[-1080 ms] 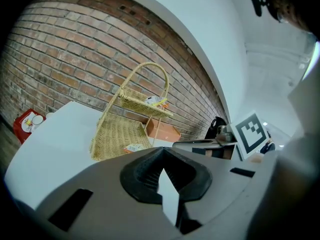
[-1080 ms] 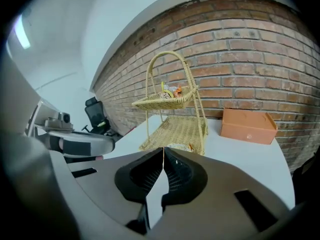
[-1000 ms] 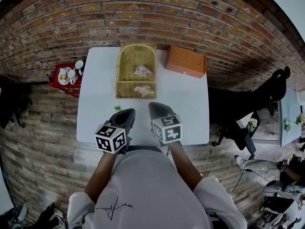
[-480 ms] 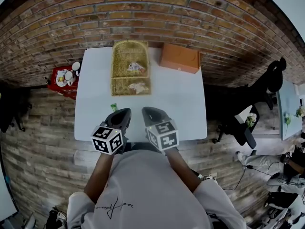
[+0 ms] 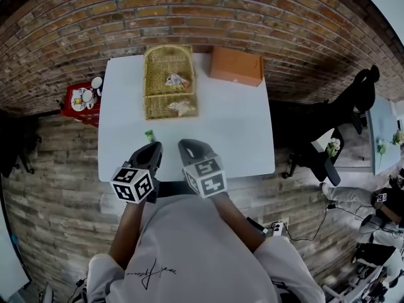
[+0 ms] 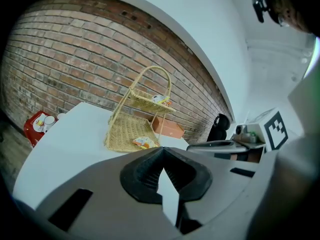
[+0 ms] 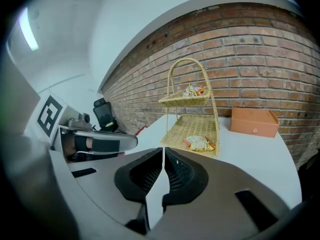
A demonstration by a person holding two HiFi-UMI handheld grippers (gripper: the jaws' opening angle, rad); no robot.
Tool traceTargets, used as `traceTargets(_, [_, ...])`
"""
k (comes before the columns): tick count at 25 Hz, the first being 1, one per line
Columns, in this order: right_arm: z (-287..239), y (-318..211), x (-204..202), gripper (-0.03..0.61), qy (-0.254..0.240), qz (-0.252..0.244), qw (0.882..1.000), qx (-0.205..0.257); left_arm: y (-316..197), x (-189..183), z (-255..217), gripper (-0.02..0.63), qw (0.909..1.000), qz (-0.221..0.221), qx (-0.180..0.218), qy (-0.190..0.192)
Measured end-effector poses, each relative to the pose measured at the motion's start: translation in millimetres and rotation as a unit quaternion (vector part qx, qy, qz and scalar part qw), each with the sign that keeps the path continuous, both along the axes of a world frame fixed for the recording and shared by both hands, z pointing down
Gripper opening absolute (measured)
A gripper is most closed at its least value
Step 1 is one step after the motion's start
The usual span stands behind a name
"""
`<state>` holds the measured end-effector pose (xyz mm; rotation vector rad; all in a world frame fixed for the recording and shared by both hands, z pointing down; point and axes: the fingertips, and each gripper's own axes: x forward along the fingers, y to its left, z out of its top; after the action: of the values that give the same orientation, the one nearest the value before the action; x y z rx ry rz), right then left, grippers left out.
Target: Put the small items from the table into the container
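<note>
Now — left gripper (image 5: 154,146): jaws together | right gripper (image 5: 185,143): jaws together; both empty

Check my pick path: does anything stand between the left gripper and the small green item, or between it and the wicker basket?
Nothing visible does. The green item lies ahead of the left gripper, with only bare table between it and the wicker basket.

Woven wicker basket (image 5: 154,103), rough-textured; smooth matt white counter (image 5: 233,131); rough brick wall (image 5: 189,11); worn wooden plank floor (image 5: 57,163); smooth matt orange box (image 5: 237,66); grey cloth shirt (image 5: 189,245).
</note>
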<state>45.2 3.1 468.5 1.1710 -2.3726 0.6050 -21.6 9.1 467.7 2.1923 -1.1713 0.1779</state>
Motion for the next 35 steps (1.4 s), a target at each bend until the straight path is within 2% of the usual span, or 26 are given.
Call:
traceTargets(9, [26.9,3.1,-40.4,0.025,0.012,-0.012,0.999,-0.034,-5.9,-39.2,14.1,0.009,0.9995,-0.005,-0.026,-0.017])
traceTargets(17, [31.1,4.3,-54.8,0.025,0.019,0.005,0.999,-0.044,4.4,-43.3,53.9,0.009,0.9961,0.031,-0.080,-0.022])
traceTargets(25, [82.7,11.6,-77.0,0.028,0.040,0.000,0.995,-0.090,2.2,-54.9,49.4,0.009,0.9962,0.042,-0.076,-0.007])
traceTargets(28, [96.7,12.0,-86.9,0.091,0.045,-0.003,0.993,-0.110,1.2,-61.7,50.1,0.009,0.9959,0.051,-0.075,-0.005])
traceTargets(35, [115.6,9.1,-103.0,0.094,0.057,0.016,0.991,-0.118,-2.8,-79.1,56.6,0.009,0.9945,0.071,-0.076,0.003])
